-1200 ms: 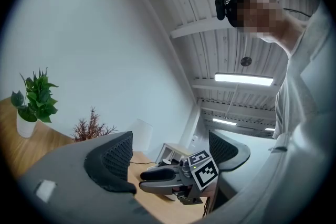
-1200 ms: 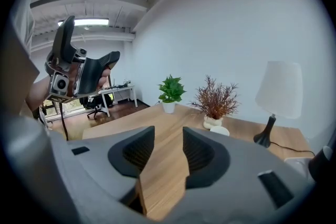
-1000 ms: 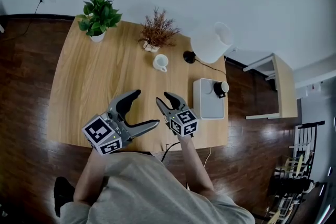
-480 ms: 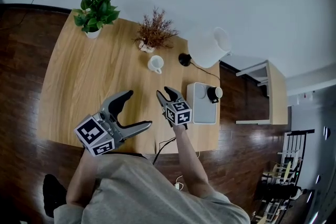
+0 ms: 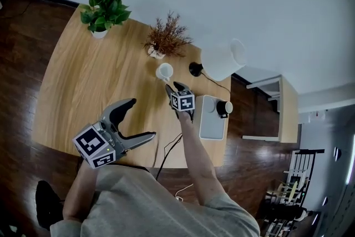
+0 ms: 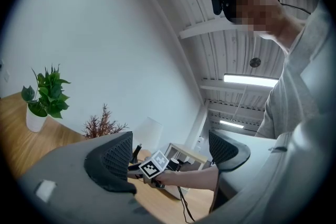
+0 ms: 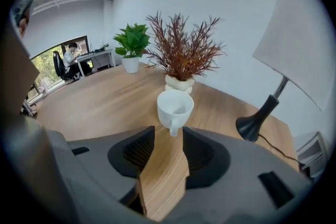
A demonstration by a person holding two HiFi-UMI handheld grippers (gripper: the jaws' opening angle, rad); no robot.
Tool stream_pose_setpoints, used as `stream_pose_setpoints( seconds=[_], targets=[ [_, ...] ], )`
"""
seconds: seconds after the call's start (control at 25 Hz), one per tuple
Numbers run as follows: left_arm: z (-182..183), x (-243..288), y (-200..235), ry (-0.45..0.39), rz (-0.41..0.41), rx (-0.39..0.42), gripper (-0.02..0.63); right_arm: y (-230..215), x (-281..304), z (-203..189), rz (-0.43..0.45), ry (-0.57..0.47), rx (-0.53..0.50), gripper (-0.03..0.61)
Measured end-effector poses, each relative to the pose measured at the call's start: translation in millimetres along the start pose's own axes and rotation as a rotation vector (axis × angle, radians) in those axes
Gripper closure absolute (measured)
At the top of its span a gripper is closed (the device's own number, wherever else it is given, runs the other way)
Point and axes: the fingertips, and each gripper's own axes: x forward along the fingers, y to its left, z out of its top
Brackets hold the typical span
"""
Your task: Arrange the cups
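Right gripper view: right gripper [image 7: 169, 136] jaws apart, ungripped white cup [image 7: 175, 107] handle just at their tips; left gripper [image 6: 169, 145] jaws wide apart, empty

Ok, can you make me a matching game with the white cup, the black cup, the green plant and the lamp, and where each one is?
Things:
1. white cup
2. black cup
3. green plant
4. lamp

Places:
A. on the grey tray
B. far left corner of the table
C. just ahead of the open fingers of the right gripper
D. far right corner of the table

Pairs: 1-C, 2-A, 3-B, 4-D
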Motion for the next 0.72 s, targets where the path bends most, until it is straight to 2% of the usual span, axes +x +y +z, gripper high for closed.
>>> stream_pose_setpoints(
  seconds=[0.2,0.36,0.4,0.44,0.6,0.72],
  targets=[
    [1,-3,0,0.005,0.020,0.006,0.169,-15,41,-9,-0.022,0.149,-0.033,0.411],
    [2,-9,4,0.008,0.041,0.006,0.169,-12,54,-1,0.000,0.205,-0.065,0.448],
    [3,-11,5,0.009,0.044,0.006,0.169,-11,53,0,0.006,0.216,-0.055,0.490],
    [3,-12,6,0.007,0.045,0.007,0.169,-10,52,0,0.014,0.225,-0.037,0.500],
    [5,-14,4,0.001,0.035,0.008,0.169,2,37,-9,0.051,0.219,0.033,0.511],
    [3,-13,-2,0.006,0.010,0.007,0.169,20,18,-25,0.102,0.165,0.141,0.512]
  ],
)
